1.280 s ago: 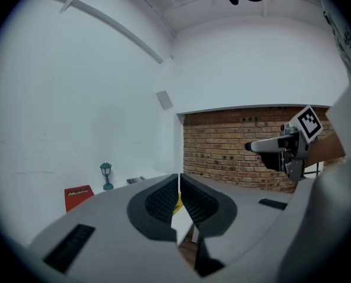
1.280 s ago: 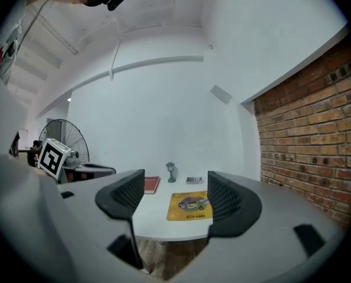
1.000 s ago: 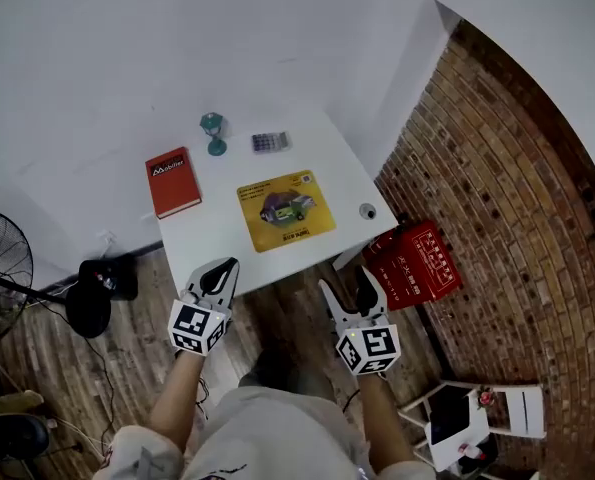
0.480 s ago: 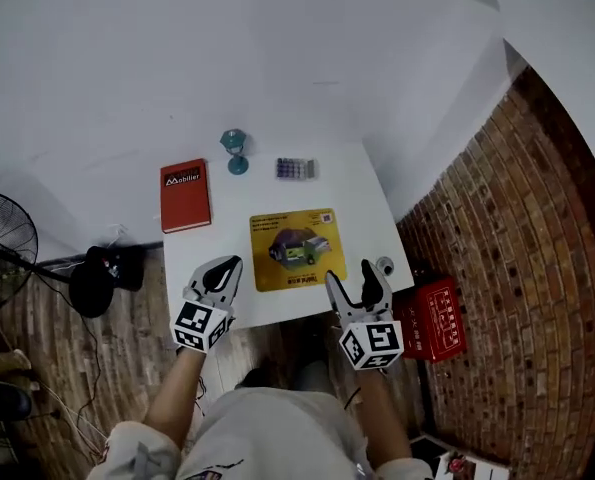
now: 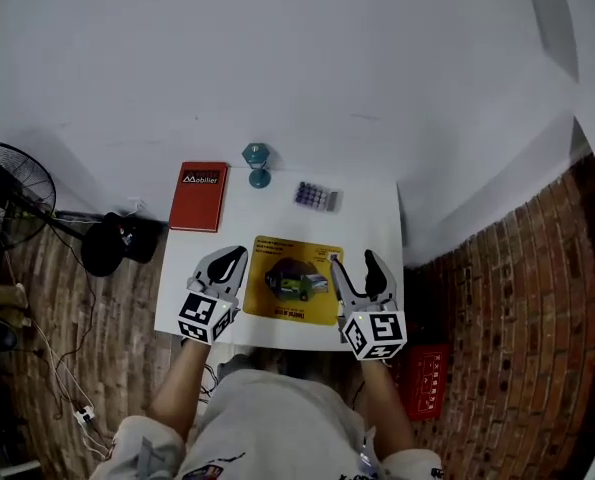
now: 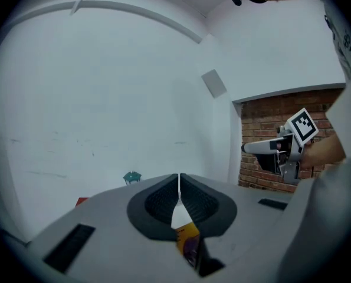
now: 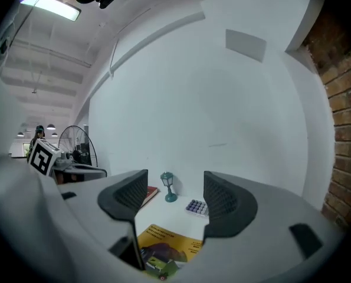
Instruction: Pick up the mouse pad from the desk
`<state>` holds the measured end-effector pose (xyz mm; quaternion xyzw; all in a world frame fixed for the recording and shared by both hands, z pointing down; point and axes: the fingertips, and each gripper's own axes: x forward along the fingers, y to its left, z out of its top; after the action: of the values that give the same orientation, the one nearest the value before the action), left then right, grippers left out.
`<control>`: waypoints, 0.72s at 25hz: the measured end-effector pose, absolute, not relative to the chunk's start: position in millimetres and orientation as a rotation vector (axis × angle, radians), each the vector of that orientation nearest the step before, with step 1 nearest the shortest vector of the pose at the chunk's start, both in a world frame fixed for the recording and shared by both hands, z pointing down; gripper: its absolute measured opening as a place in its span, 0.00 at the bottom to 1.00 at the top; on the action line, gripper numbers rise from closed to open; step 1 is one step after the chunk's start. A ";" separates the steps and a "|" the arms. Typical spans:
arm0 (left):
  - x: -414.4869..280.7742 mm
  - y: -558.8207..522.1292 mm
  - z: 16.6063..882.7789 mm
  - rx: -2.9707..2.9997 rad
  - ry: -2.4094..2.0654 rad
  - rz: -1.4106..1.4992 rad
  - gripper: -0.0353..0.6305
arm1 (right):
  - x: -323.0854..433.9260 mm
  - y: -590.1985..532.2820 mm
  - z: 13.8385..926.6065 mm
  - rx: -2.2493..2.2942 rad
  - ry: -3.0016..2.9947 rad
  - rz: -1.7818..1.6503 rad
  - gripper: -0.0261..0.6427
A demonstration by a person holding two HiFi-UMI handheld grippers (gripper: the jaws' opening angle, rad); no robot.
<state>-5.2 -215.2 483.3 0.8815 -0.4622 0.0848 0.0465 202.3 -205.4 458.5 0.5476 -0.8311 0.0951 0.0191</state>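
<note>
The yellow mouse pad (image 5: 294,280) with a printed picture lies flat on the white desk (image 5: 377,218), near its front edge. My left gripper (image 5: 233,257) hovers just left of the pad, jaws shut with nothing in them; in the left gripper view (image 6: 179,179) a strip of the pad (image 6: 188,244) shows below the tips. My right gripper (image 5: 353,264) hovers at the pad's right edge with its jaws apart and closing, nothing between them. Through them the right gripper view (image 7: 174,186) shows the pad (image 7: 166,246) lying below.
At the desk's back stand a red book (image 5: 201,196), a small teal lamp (image 5: 258,164) and a purple-keyed calculator (image 5: 317,196). A fan (image 5: 17,183) stands on the floor to the left, a red box (image 5: 422,378) lower right. White wall behind, brick wall at the right.
Both grippers have come forward from off the desk's front edge to over the desk, flanking the mouse pad. The right jaws have narrowed a little.
</note>
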 end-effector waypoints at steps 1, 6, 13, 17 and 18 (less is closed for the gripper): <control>-4.3 -218.2 484.9 2.677 -1.424 0.274 0.10 | 202.9 -212.3 461.2 1.678 -2.588 0.305 0.47; -5.8 -229.7 491.1 2.635 -1.465 0.282 0.10 | 201.2 -231.2 477.2 1.606 -2.595 0.361 0.48; -9.1 -254.3 493.6 2.655 -1.421 0.287 0.10 | 197.2 -247.3 478.6 1.627 -2.560 0.375 0.49; -5.6 -265.0 493.8 2.680 -1.377 0.286 0.10 | 198.2 -250.3 482.7 1.654 -2.530 0.389 0.49; -4.4 -266.4 494.2 2.686 -1.368 0.285 0.10 | 199.0 -250.4 484.8 1.662 -2.521 0.397 0.49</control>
<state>-4.4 -266.4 494.2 0.8857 -0.4510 0.0941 0.0572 199.0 -250.4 484.8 0.5450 -0.8269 0.1303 0.0479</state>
